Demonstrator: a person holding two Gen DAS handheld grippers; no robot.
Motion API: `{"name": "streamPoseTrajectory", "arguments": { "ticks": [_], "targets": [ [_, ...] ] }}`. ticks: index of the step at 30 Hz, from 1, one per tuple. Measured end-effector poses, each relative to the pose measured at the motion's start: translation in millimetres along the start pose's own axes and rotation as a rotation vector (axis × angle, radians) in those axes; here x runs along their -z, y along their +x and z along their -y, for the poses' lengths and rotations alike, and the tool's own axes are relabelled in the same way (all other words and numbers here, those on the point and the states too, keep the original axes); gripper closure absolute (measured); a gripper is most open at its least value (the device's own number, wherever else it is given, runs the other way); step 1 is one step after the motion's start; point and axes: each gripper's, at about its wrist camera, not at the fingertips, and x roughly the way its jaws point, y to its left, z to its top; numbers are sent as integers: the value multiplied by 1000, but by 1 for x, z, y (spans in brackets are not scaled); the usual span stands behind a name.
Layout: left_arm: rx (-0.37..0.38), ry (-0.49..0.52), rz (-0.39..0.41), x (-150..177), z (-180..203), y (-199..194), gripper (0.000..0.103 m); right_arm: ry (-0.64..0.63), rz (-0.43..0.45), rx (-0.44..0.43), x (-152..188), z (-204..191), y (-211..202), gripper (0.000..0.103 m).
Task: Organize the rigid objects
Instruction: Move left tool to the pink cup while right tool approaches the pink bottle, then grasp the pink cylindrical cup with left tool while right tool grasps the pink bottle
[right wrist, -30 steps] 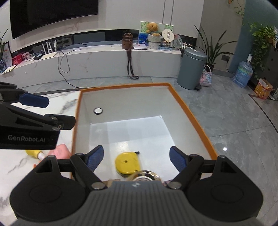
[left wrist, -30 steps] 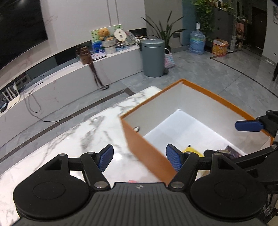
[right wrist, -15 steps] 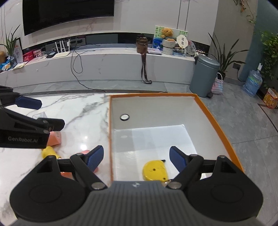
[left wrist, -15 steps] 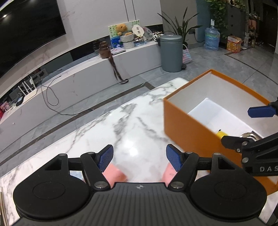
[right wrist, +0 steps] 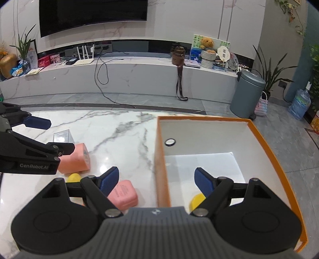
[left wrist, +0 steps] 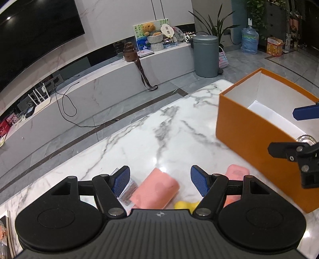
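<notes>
The left gripper (left wrist: 159, 180) hangs wide apart and empty above the pink block (left wrist: 154, 189) on the marble table (left wrist: 139, 139). The right gripper (right wrist: 156, 180), equally spread and empty, straddles the orange box (right wrist: 160, 159) wall, a pink case (right wrist: 124, 193) under its left finger.

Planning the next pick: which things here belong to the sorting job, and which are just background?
Job: orange box; pink block; pink case; yellow items on table and in box; clear box.

Background: bin; TV; teddy bear.
</notes>
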Motion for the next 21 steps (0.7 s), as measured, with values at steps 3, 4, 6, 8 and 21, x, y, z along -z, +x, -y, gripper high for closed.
{"name": "streamPoseTrajectory", "arguments": {
  "ticks": [3, 4, 6, 8, 21],
  "targets": [
    [3, -17, -11, 6, -12, 7, 21, -25, -10, -16, 0, -13, 5, 21],
    [3, -23, -15, 7, -14, 9, 21, -38, -14, -21, 0, -18, 6, 21],
    [9, -30, -18, 9, -19, 12, 21, -63, -22, -30, 1, -29, 10, 21],
    [17, -25, -22, 11, -21, 16, 21, -86, -30, -44, 1, -40, 14, 21],
    [70, -12, -69, 19, -22, 53, 27, 17, -179, -20, 13, -60, 62, 28]
  ]
}}
